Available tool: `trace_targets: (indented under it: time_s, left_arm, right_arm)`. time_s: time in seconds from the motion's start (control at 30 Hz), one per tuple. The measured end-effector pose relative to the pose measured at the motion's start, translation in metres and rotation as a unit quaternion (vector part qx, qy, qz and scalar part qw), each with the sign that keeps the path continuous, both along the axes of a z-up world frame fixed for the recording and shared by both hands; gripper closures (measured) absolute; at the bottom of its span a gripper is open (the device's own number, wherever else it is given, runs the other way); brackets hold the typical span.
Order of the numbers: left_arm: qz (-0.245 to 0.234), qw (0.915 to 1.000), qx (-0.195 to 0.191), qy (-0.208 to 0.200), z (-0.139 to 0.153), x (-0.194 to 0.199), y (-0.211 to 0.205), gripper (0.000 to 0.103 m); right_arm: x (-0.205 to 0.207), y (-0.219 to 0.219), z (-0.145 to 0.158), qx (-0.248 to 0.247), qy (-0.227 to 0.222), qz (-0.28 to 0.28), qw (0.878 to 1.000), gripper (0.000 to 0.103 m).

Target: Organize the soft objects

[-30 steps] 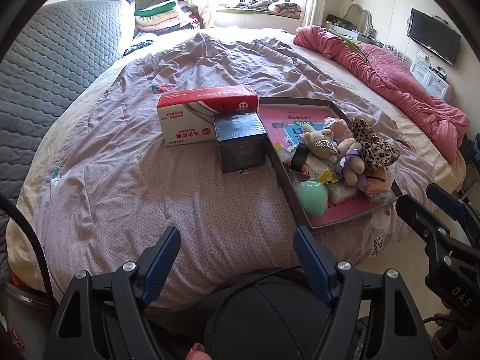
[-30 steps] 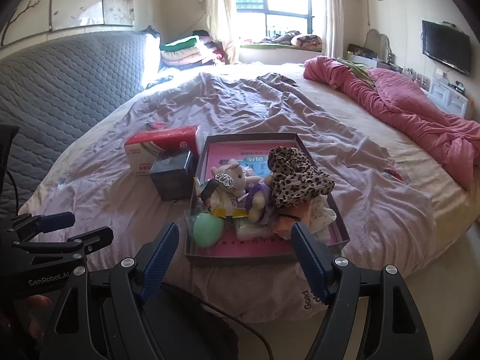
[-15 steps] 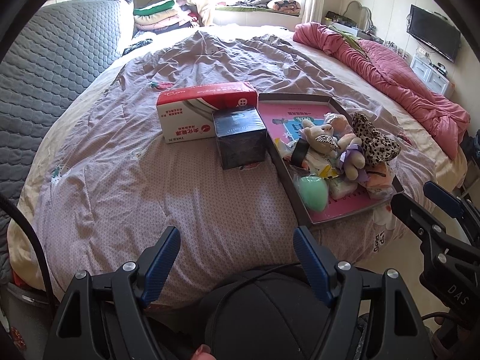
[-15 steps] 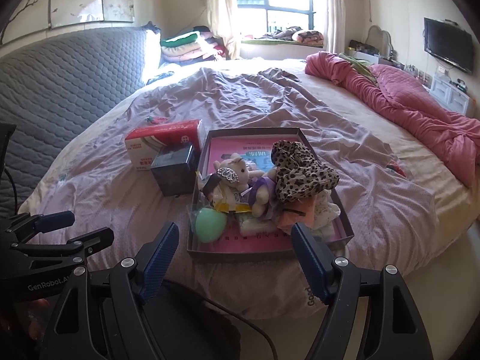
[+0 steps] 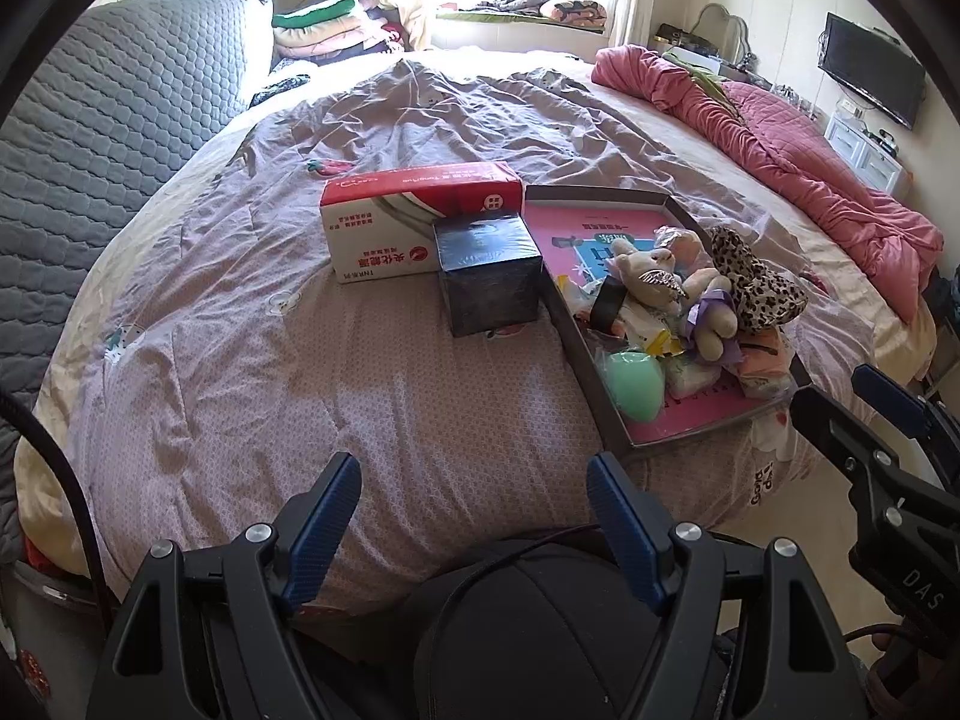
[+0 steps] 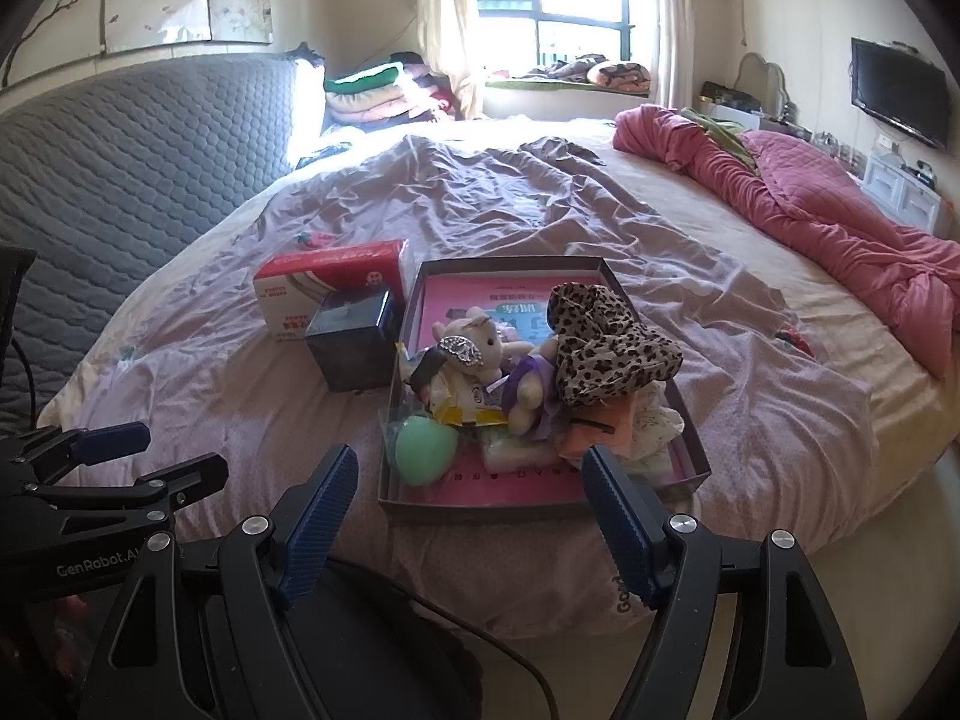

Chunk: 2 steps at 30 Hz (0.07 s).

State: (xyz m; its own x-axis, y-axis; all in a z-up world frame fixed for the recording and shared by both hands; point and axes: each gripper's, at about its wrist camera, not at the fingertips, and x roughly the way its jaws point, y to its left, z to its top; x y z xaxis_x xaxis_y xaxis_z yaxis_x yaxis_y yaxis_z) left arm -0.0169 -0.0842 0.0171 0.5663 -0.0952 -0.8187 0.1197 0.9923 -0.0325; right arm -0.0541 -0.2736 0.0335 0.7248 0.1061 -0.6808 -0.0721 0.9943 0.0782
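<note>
A shallow grey tray with a pink bottom (image 6: 510,270) (image 5: 600,195) lies on the bed. It holds a pile of soft things: a cream plush toy (image 6: 474,348) (image 5: 645,273), a leopard-print cloth (image 6: 606,348) (image 5: 753,285), a green egg-shaped sponge (image 6: 423,453) (image 5: 633,381), a small purple-dressed plush (image 6: 531,390) and folded cloths (image 6: 600,438). My left gripper (image 5: 474,528) is open and empty over the near bed edge, left of the tray. My right gripper (image 6: 471,516) is open and empty just before the tray's near rim.
A red and white box (image 5: 414,219) (image 6: 327,288) and a black cube box (image 5: 486,273) (image 6: 351,342) stand left of the tray. A pink quilt (image 6: 810,204) lies at the right. A grey quilted headboard (image 5: 90,138) is at the left. Folded blankets (image 6: 372,96) sit near the window.
Both grippers have drifted slightly back and upward; the tray and boxes sit a little farther away in the views. Nothing was taken hold of.
</note>
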Motion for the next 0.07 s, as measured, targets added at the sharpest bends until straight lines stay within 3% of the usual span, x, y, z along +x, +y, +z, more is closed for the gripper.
trace_targets:
  time_s: [0.07]
  left_arm:
    - [-0.002,1.0,-0.004,-0.002,-0.0021,0.0009,0.0015,0.026]
  right_arm:
    - [0.0008,-0.0023,-0.0011,0.005,0.002,-0.001,1.0,0.025]
